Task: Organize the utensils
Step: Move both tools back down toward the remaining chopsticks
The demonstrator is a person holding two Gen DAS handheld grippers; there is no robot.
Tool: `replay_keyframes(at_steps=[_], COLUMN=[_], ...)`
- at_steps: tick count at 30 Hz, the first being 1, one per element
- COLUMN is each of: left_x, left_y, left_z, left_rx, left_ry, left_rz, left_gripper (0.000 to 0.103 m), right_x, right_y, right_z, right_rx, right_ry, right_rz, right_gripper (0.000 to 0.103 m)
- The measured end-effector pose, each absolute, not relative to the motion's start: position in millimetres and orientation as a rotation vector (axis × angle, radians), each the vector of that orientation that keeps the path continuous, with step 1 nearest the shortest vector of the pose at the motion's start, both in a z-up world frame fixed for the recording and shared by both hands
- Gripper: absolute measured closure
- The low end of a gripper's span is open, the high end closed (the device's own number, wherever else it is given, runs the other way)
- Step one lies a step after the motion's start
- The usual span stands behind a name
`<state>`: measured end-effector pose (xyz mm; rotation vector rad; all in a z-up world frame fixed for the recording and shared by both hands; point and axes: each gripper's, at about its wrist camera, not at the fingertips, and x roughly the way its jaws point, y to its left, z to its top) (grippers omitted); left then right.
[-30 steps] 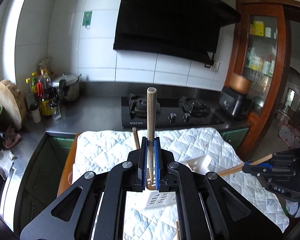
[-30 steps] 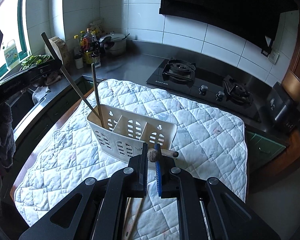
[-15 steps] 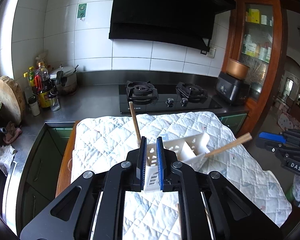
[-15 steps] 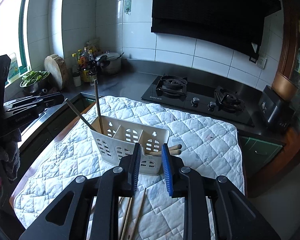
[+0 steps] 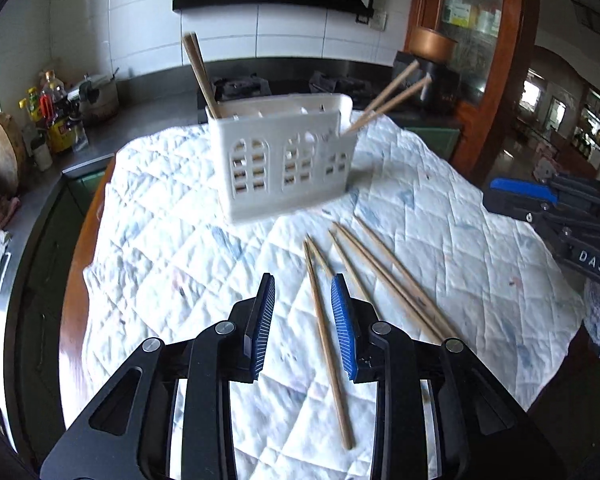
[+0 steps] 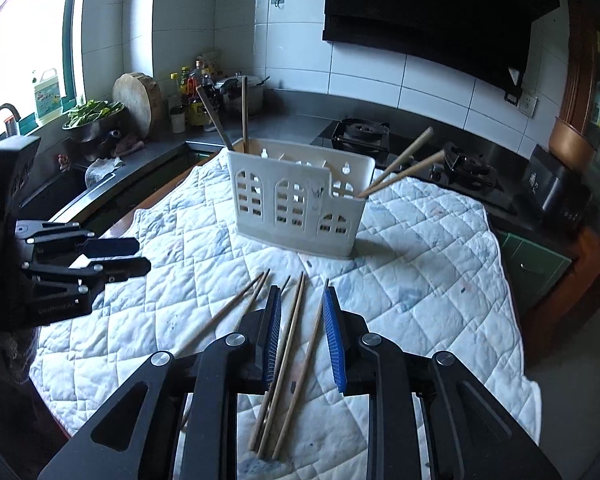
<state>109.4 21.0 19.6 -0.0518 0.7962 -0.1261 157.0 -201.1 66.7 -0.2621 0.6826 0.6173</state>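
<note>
On the white quilted cloth (image 5: pixel 172 240), loose wooden chopsticks (image 5: pixel 328 340) lie between the spread, just-opening jaws of the left gripper (image 5: pixel 303 312) and right gripper (image 6: pixel 299 316), untouched; the cream slotted plastic utensil holder (image 6: pixel 300 204) stands at twelve o'clock.

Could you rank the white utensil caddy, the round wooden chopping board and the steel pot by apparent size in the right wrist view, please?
1. white utensil caddy, clearly the largest
2. round wooden chopping board
3. steel pot

The board and pot look nearly alike, and both stand far back on the counter, so their order is unsure.
</note>
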Motion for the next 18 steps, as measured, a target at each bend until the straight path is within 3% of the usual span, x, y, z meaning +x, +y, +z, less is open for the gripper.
replay_keyframes(at_steps=[7,18], left_x=[89.2,93.8], left_y=[2.7,-0.6], left_z=[-41.3,-72.0], left_rx=[-0.108,-0.114], left_ry=[0.942,1.023], left_rz=[-0.198,-0.178], left_gripper=[0.074,0.075], right_x=[146.1,137.9], right_y=[-217.2,-223.5], right_z=[25.6,-0.7], right_rx=[-0.172,-0.134], right_ry=[0.772,0.813], right_rz=[0.612,0.599], right_gripper=[0.081,0.081])
